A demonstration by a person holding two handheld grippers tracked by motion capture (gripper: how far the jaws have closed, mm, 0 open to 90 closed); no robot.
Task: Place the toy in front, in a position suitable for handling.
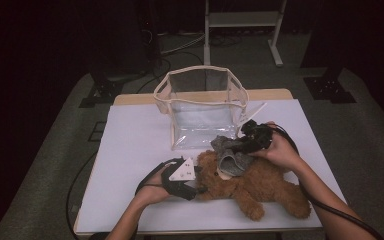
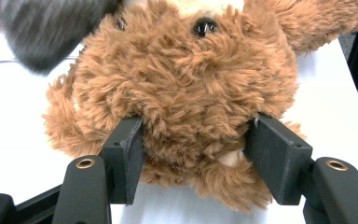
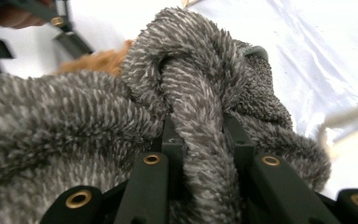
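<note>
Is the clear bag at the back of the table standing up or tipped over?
Upright. The clear bag stands on the white table with its cream-trimmed rim at the top, open upward.

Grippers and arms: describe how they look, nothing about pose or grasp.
Both the left gripper and the right gripper are black, each trailing a black cable. The left carries a grey three-cornered plate. Its jaws are flat black blocks on arms with brass-coloured rivets. The forearms are bare, with no sleeves visible.
</note>
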